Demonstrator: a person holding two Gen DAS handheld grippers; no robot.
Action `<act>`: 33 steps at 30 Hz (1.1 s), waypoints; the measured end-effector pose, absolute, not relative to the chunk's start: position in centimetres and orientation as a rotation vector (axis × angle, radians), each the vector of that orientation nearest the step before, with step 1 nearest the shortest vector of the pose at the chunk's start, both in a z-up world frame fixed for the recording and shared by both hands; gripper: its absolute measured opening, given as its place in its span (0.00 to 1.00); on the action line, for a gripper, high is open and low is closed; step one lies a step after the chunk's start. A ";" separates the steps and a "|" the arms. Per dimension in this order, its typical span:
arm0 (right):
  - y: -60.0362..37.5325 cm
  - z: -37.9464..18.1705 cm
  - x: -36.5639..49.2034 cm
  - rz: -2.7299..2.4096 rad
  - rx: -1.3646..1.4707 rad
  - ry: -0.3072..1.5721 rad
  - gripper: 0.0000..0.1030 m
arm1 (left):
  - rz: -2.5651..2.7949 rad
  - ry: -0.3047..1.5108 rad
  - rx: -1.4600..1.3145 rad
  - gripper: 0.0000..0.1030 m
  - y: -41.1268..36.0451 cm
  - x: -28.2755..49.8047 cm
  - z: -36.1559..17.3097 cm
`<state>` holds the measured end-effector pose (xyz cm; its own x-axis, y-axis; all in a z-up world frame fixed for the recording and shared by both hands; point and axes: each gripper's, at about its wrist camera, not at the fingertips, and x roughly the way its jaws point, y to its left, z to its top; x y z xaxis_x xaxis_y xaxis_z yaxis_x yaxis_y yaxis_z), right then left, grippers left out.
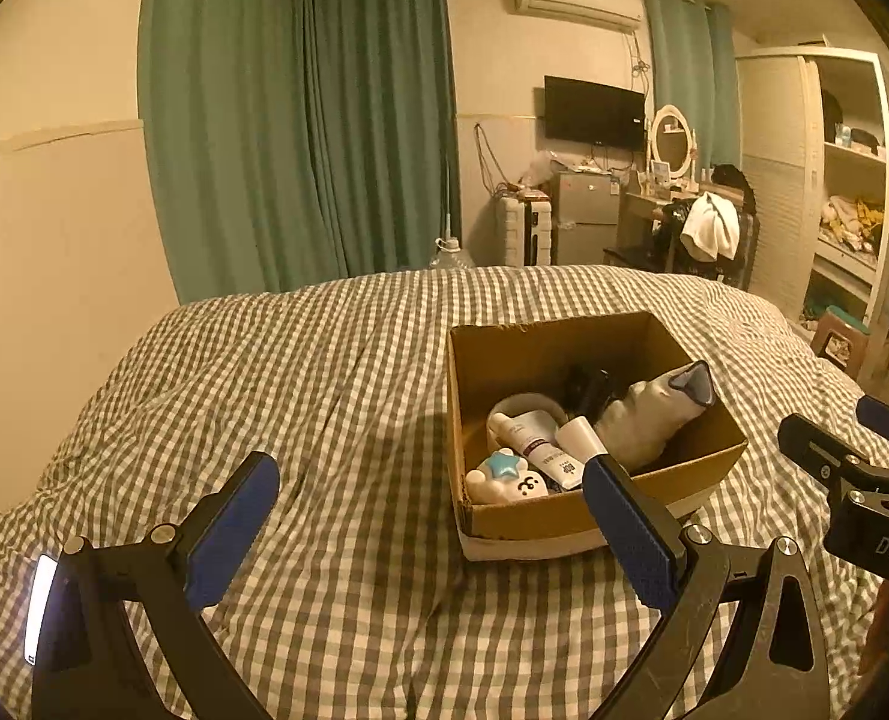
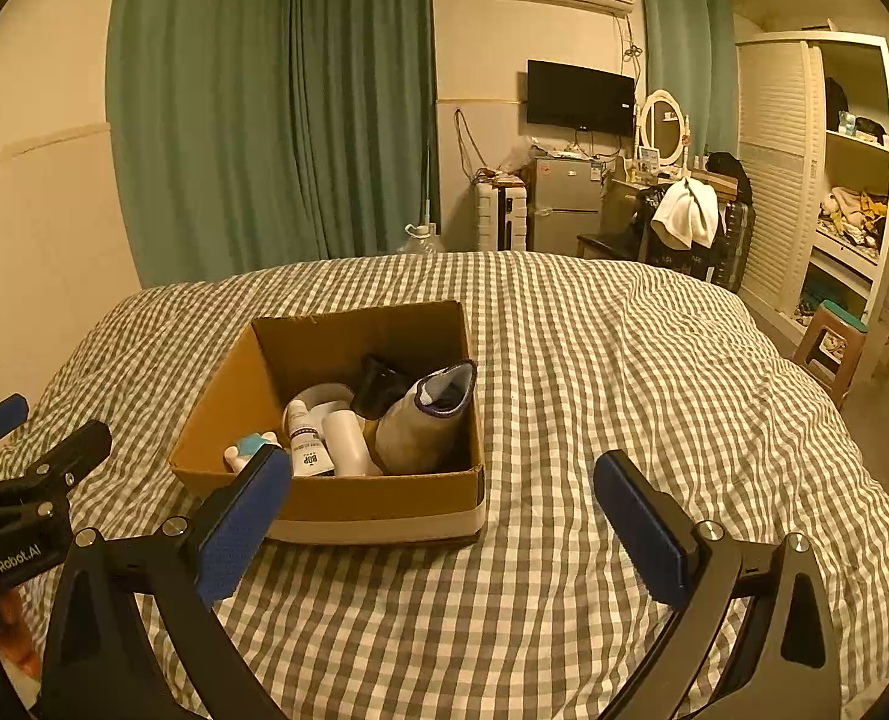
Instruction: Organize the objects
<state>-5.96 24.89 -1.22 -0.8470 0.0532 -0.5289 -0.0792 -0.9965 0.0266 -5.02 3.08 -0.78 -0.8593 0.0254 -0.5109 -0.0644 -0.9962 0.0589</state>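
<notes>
An open cardboard box (image 1: 708, 468) (image 2: 324, 495) sits on the checked bed cover. Inside lie a grey sock (image 1: 648, 414) (image 2: 420, 426), a white tube (image 1: 540, 447) (image 2: 307, 447), a white bottle (image 1: 579, 435) (image 2: 348, 441), a black item (image 1: 585, 387) (image 2: 378, 387) and a white toy with a blue star (image 1: 504, 477) (image 2: 246, 447). My left gripper (image 1: 432, 531) hangs open in front of the box's near left corner, holding nothing. My right gripper (image 2: 441, 531) is open over the cover at the box's near right corner, also holding nothing. Each gripper shows at the other view's edge.
The grey-and-white checked bed cover (image 1: 324, 396) (image 2: 654, 372) spreads widely around the box. Beyond the bed stand green curtains (image 1: 300, 120), a small fridge (image 1: 585, 216), a dresser with a chair and white cloth (image 1: 711, 225), a wardrobe (image 2: 816, 168) and a stool (image 2: 831, 342).
</notes>
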 end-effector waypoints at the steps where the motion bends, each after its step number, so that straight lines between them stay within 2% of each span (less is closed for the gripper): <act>1: 24.9 -1.2 -6.0 2.954 -0.844 0.072 0.98 | 2.979 0.113 -0.820 1.00 3.1 -5.0 -0.8; 33: 24.5 -1.6 -6.1 2.948 -0.858 0.057 0.98 | 3.006 0.139 -0.858 1.00 3.5 -5.3 -1.2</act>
